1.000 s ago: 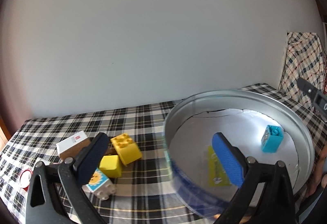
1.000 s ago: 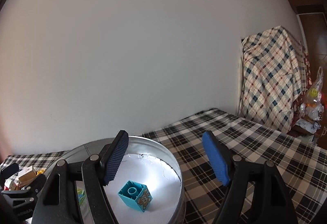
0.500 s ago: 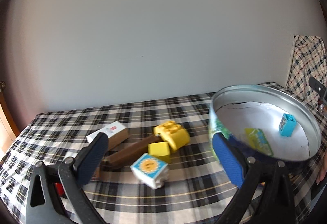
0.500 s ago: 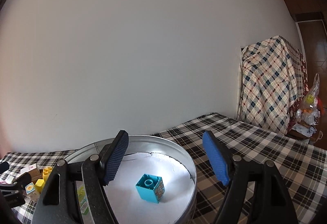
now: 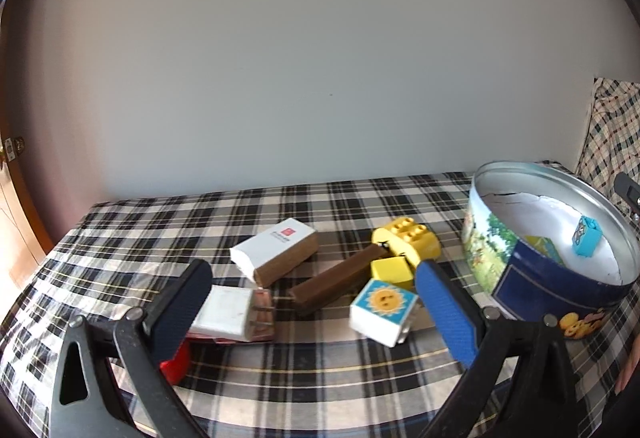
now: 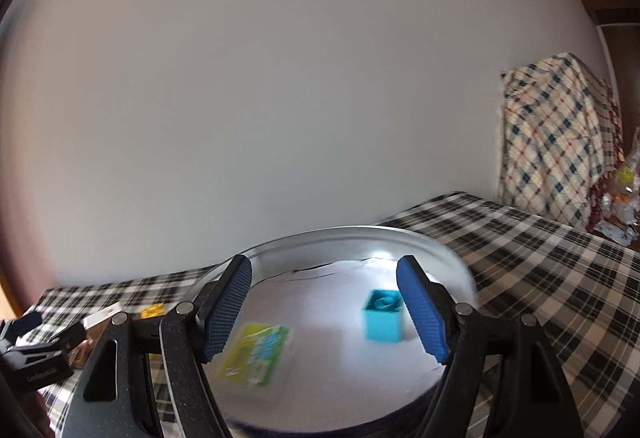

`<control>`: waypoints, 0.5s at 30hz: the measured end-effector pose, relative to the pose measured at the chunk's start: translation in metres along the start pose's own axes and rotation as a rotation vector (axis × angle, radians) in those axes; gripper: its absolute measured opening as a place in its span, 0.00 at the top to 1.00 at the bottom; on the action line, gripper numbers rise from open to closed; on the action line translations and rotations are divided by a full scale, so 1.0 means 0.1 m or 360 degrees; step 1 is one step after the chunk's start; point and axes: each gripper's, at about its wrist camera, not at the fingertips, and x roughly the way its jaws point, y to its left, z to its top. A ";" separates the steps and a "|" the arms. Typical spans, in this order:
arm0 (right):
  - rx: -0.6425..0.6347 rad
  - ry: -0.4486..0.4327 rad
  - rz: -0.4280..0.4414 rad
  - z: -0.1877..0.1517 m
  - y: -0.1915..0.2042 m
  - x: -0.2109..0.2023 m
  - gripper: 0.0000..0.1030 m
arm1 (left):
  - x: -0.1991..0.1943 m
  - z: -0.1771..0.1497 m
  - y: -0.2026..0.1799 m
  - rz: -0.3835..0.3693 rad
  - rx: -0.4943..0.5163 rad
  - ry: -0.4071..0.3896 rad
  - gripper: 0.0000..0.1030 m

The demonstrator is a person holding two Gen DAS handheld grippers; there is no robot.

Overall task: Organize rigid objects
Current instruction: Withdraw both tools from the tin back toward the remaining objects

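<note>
Plain pale wall behind, and a black-and-white checked cloth [image 5: 320, 206] spread over the table, and on it we have a loose huddle of small hard things waiting to be sorted. The left gripper [image 5: 312, 302] hangs low over that pile with its blue pads wide apart, nothing between them. Right in its sights: the sun-print block [image 5: 383, 311], white-sided and tipped at an angle, touching the small yellow cube [image 5: 391, 271], with the yellow studded brick [image 5: 408, 243] just behind. A brown bar [image 5: 334, 280] lies slantwise beside them, a white-topped box [image 5: 276, 250] sits further back, a flat white box [image 5: 232, 312] is near the left pad, and something red [image 5: 176, 364] peeks out under that finger (too hidden to name). Over to the right stands the round tin [image 5: 520, 278], already holding a cyan block [image 6: 383, 318] and a green-yellow card [image 6: 258, 354]. The right gripper [image 6: 326, 312] hovers above the tin's opening, fingers spread and empty too. These blocks look like light, stiff moulded plastic, smooth-faced, so probably a touch slippery; I'd say squeeze the sun-print block across two flat opposite sides, not corner to corner, or it may twist out. The boxes look light as well, best taken across the narrow width.
</note>
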 end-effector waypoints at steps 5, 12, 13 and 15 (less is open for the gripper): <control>-0.0053 0.0066 0.0101 -0.08 0.31 0.02 0.25 | 0.02 -0.01 0.17 0.0019 -0.0020 0.0024 0.00; -0.0173 0.0115 0.0229 -0.18 0.73 0.03 0.25 | 0.03 -0.02 0.36 0.0061 -0.0037 0.0057 0.00; -0.0202 0.0135 0.0251 -0.20 0.81 0.05 0.25 | 0.03 -0.03 0.40 0.0062 -0.0032 0.0064 0.00; -0.0242 0.0163 0.0279 -0.22 0.92 0.07 0.25 | 0.04 -0.04 0.47 0.0056 -0.0028 0.0081 0.00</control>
